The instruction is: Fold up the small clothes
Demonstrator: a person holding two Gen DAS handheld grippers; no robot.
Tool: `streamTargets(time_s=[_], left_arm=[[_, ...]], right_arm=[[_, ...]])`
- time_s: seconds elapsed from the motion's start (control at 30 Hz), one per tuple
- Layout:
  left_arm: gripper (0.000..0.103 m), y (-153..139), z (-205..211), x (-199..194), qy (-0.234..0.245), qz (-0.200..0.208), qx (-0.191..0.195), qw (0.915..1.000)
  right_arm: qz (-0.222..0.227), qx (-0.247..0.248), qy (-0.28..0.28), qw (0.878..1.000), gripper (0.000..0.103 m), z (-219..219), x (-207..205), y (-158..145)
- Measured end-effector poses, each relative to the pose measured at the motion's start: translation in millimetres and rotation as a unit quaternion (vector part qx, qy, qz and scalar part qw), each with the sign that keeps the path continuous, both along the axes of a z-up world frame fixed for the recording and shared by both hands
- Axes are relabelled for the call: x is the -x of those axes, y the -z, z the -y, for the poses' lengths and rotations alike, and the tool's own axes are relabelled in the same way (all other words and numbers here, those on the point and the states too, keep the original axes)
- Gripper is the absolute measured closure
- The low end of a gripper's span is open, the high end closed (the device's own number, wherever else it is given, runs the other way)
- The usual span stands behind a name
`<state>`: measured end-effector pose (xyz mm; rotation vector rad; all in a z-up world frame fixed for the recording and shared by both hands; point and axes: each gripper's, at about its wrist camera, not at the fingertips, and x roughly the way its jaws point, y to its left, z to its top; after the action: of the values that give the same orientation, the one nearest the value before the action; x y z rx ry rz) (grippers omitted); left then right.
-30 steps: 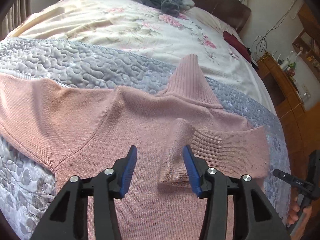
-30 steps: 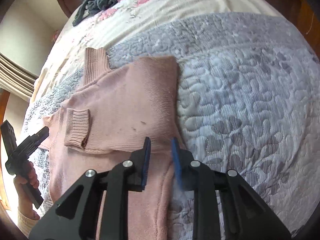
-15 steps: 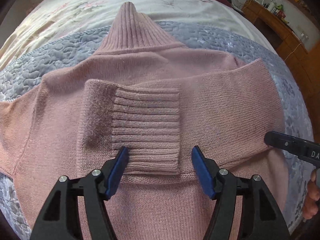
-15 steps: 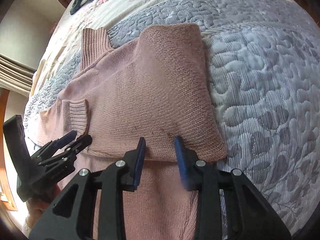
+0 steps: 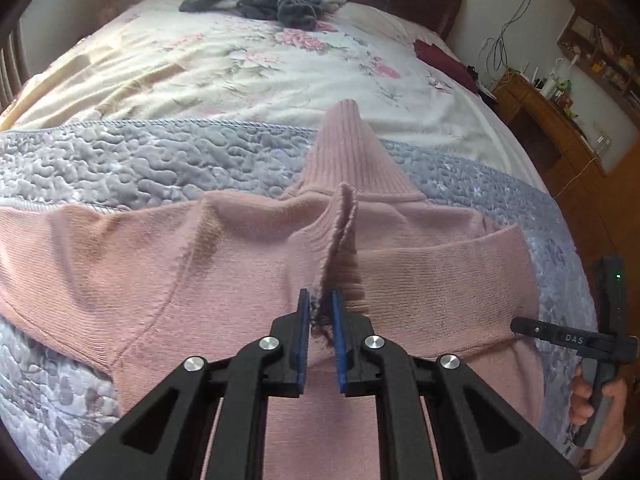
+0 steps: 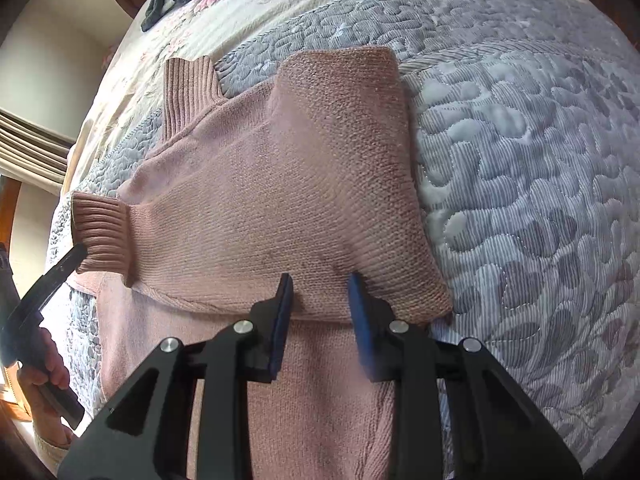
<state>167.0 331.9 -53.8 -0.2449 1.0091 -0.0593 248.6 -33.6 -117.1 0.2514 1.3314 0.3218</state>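
Observation:
A pink knitted turtleneck sweater lies flat on the bed, its ribbed collar pointing toward the headboard. One sleeve is folded across the chest. My left gripper is shut on that sleeve's ribbed cuff and holds it lifted off the body. In the right wrist view the same cuff sticks out at the left, and the folded sleeve and shoulder lie in front. My right gripper stands open over the folded sleeve's lower edge, with nothing pinched between its fingers.
The sweater rests on a grey quilted blanket over a floral duvet. Dark grey clothes lie near the headboard and a dark red garment at the bed's right edge. A wooden desk stands to the right.
My left gripper has shut on the sleeve cuff and raised it from the sweater. My right gripper has opened a little wider and stays at the folded sleeve's lower edge.

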Motion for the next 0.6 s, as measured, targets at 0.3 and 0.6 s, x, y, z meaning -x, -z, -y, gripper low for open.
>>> streamTargets(time_s=[0.3, 0.6], left_arm=[[0.092, 22, -85, 13, -0.072, -0.042, -0.038, 0.9958], [0.070, 10, -55, 0, -0.040, -0.012, -0.007, 0.9991]], right_arm=[[-0.002, 0.011, -0.002, 1.000, 0.074, -3, -1, 0], [0.078, 0.038, 0.042, 0.995, 0.044, 21, -36, -66]])
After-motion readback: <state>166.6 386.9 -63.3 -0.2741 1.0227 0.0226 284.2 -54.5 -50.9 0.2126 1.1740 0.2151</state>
